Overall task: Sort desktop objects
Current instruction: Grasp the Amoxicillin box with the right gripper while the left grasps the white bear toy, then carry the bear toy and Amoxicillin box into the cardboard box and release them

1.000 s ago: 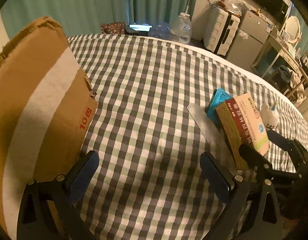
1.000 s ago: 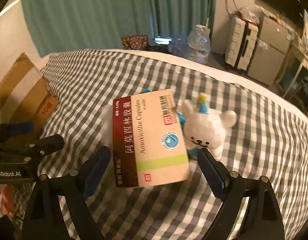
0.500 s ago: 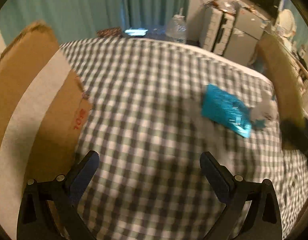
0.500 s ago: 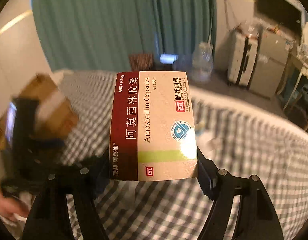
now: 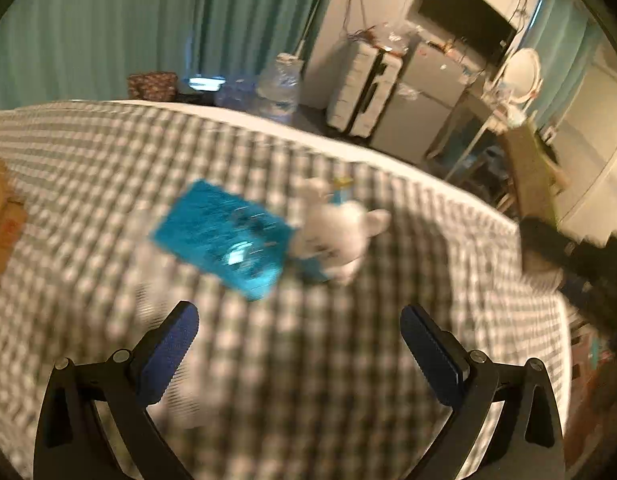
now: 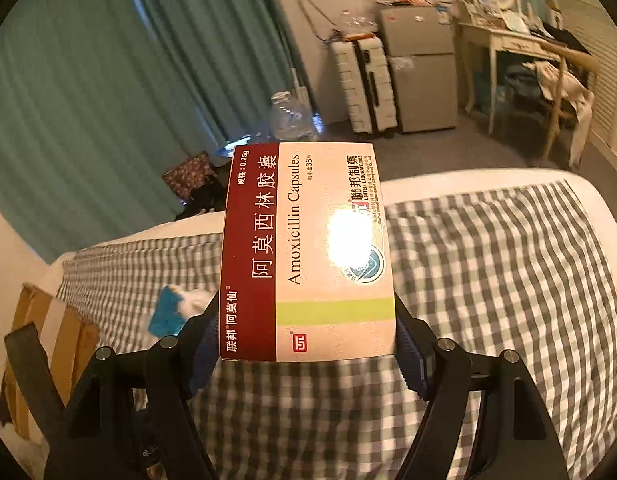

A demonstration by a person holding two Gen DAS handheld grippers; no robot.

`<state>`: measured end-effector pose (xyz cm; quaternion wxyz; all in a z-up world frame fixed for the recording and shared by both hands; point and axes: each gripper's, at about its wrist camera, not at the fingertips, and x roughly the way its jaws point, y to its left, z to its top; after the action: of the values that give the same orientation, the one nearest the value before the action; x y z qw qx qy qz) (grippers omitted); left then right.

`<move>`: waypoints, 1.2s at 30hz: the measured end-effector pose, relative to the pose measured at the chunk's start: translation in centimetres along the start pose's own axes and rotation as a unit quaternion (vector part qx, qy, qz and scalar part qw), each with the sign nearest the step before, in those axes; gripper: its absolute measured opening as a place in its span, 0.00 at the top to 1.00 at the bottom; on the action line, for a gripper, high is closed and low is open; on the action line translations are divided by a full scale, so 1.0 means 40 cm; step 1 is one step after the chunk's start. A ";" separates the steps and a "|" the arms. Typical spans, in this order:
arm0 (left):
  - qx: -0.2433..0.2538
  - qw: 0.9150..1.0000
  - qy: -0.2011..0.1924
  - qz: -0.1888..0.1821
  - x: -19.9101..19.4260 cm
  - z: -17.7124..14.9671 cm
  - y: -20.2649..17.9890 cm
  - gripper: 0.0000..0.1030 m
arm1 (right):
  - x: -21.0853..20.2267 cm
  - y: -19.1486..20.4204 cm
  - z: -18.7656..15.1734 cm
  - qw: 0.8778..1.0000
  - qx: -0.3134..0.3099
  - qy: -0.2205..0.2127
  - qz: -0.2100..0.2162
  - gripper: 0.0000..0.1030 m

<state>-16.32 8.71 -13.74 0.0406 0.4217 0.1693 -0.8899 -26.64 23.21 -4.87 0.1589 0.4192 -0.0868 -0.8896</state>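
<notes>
My right gripper (image 6: 308, 344) is shut on a maroon and cream amoxicillin box (image 6: 308, 252), held flat in the air above the checked cloth (image 6: 488, 260). My left gripper (image 5: 298, 316) is open with nothing between its fingers and hangs over the cloth. Just ahead of it lie a shiny blue packet (image 5: 224, 238) and a white plush toy (image 5: 332, 232), touching each other. In the left wrist view the right gripper's dark frame (image 5: 556, 248) shows at the right edge with the box seen edge-on (image 5: 528, 168). The blue packet (image 6: 168, 312) shows small at the left of the right wrist view.
An open cardboard box (image 6: 48, 332) stands at the cloth's left end, its corner (image 5: 0, 216) at the left edge of the left wrist view. Beyond the far edge are a water bottle (image 5: 280, 88), a white suitcase (image 6: 364, 84), a grey cabinet (image 6: 420, 68) and teal curtains.
The right gripper closed on the medicine box and lifted it off the cloth, rolling it. The left gripper swung right, from the cardboard box toward the blue packet and the plush toy.
</notes>
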 end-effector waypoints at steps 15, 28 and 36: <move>-0.006 1.000 0.011 -0.005 0.164 0.102 -0.014 0.52 | 0.144 -0.093 -0.021 0.998 0.017 0.041 -0.034 0.28; 0.016 0.999 -0.008 -0.032 -0.017 0.139 0.046 0.52 | 0.105 0.010 -0.053 0.998 -0.051 -0.029 -0.013 0.28; 0.024 0.999 -0.027 -0.033 -0.198 0.134 0.110 0.52 | -0.016 0.144 -0.141 0.993 -0.111 -0.017 0.022 0.28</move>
<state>-14.26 2.20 -5.73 0.0059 0.3925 0.1599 -0.9057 -20.69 17.94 -6.30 0.2223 0.3819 0.0011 -0.8971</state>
